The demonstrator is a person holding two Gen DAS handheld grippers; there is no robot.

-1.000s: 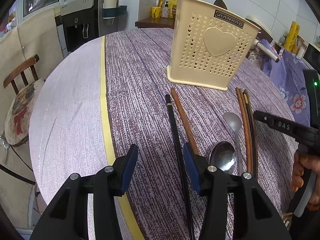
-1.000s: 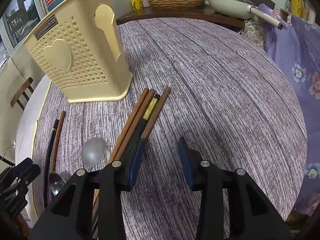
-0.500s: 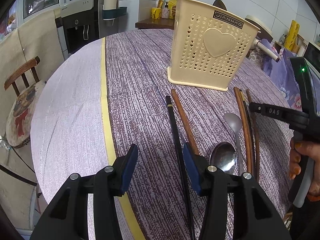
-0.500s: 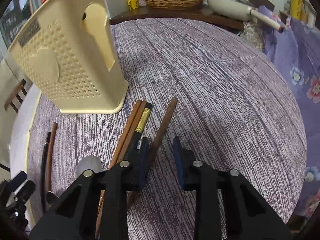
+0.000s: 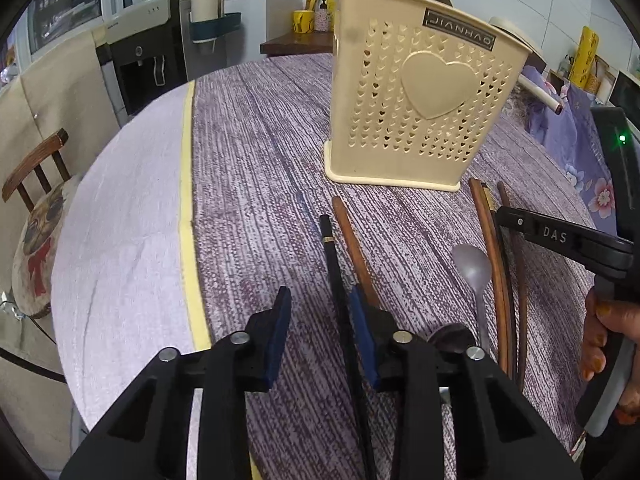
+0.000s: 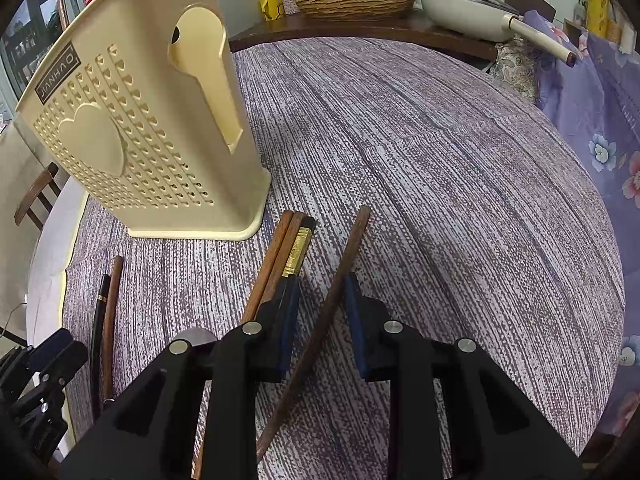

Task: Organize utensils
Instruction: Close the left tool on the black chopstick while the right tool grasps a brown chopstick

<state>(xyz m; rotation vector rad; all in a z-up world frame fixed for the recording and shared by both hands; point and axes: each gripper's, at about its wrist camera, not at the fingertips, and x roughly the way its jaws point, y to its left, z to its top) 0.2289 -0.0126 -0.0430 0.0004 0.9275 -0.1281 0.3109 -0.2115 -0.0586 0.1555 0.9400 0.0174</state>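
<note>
Moved since a second ago: right gripper (image 6: 320, 320) had narrowed round a lone brown chopstick (image 6: 340, 276), which had swung away from the bundle it lay against; left gripper (image 5: 320, 328) had slid toward the black chopstick (image 5: 334, 264).
Left tongs: jaws closing, the black chopstick between the blue pads and close to the right-hand one; pads not seen pressing on it.
Right tongs: narrowed, the lone brown chopstick between the pads, touching the right pad near its tip, with a gap to the left pad; a firm clamp could not be told.
Holder: cream perforated utensil holder (image 5: 416, 92) stood upright on the table (image 5: 256, 152), toward its far edge, with a raised heart on the front.
Left pair: the black chopstick and a brown chopstick (image 5: 352, 240) lay side by side, just in front of the holder's base.
Spoons: a grey spoon (image 5: 472, 268) lay between the left pair and the bundle; a second spoon bowl (image 5: 448, 336) showed dark behind the left gripper's finger.
Bundle: two brown chopsticks and a black gold-banded one (image 6: 288, 252) lay together, their ends just beside the holder's near corner.
Person: a hand (image 5: 608, 344) gripped the right tool's handle at the table's right edge.
</note>
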